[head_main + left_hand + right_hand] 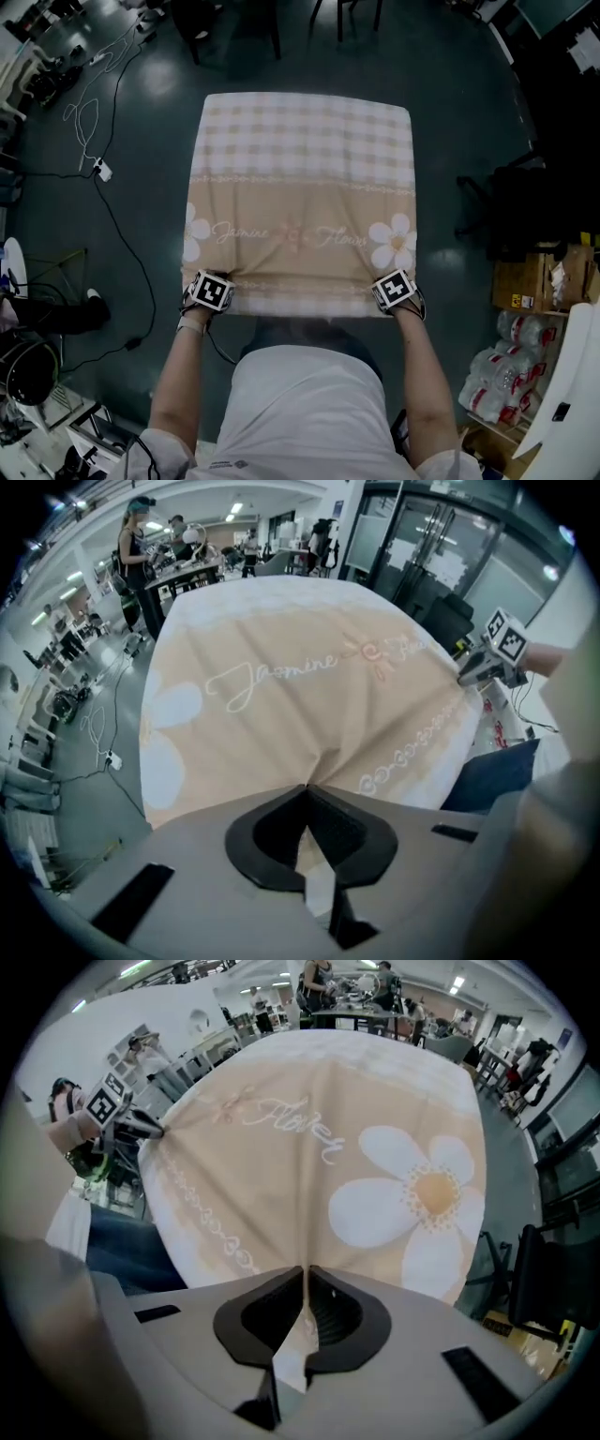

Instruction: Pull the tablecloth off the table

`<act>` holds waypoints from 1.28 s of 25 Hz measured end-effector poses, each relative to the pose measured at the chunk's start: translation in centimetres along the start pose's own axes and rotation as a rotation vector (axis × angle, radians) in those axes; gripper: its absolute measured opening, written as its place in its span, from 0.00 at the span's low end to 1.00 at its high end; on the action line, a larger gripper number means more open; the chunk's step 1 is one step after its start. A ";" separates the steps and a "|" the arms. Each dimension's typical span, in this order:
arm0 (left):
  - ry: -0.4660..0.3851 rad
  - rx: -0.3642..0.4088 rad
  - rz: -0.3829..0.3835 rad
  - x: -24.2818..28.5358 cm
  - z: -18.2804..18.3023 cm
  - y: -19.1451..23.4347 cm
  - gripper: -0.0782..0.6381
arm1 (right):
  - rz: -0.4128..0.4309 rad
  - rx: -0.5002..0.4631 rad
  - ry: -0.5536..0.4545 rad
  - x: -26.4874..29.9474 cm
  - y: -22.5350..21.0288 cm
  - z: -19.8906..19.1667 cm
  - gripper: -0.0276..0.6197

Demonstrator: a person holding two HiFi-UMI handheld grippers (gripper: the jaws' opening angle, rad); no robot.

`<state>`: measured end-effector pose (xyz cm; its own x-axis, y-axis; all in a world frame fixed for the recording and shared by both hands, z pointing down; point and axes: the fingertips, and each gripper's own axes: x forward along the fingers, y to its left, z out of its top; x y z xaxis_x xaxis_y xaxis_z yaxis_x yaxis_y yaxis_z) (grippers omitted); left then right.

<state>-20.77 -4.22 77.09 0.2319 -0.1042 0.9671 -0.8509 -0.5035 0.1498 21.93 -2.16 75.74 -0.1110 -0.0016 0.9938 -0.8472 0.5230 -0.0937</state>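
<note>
The tablecloth (300,187) lies spread flat over the tabletop, which is hidden beneath it. Its checked part lies at the far side, and its beige band with white flowers is nearer the person. The left gripper (307,794) has its jaws closed on a pinched fold of the cloth at the near left corner. The right gripper (304,1277) has its jaws closed on a fold at the near right corner, just beside a large flower (422,1194). Creases in the cloth fan out from each set of jaws.
</note>
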 end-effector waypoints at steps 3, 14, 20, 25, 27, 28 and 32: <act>0.139 0.015 -0.079 -0.6 -1.7 -1.2 0.12 | 0.107 -0.010 0.095 -0.2 1.4 -2.1 0.09; 0.437 0.089 -0.289 -0.9 -10.8 -5.8 0.13 | 0.271 -0.118 0.280 0.4 6.4 -10.4 0.09; 0.450 0.164 -0.319 -2.8 -9.7 -5.0 0.13 | 0.264 -0.144 0.178 -1.8 5.2 -6.1 0.10; 0.225 0.139 -0.226 -3.9 -1.9 -1.0 0.14 | 0.149 -0.142 0.036 -3.4 1.6 0.1 0.33; 0.149 0.126 -0.189 -3.8 1.0 0.5 0.28 | 0.101 -0.138 -0.020 -3.8 0.4 2.3 0.38; 0.120 0.121 -0.167 -3.6 2.2 1.3 0.32 | 0.080 -0.135 -0.045 -3.9 0.0 3.4 0.39; 0.047 0.110 -0.067 -2.3 5.4 3.8 0.40 | -0.004 -0.109 -0.113 -3.4 -2.0 7.0 0.42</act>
<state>-21.99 -10.57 74.34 0.2619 -0.0279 0.9647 -0.7767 -0.5995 0.1935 20.37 -9.13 72.09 -0.1707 -0.0962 0.9806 -0.7871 0.6120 -0.0770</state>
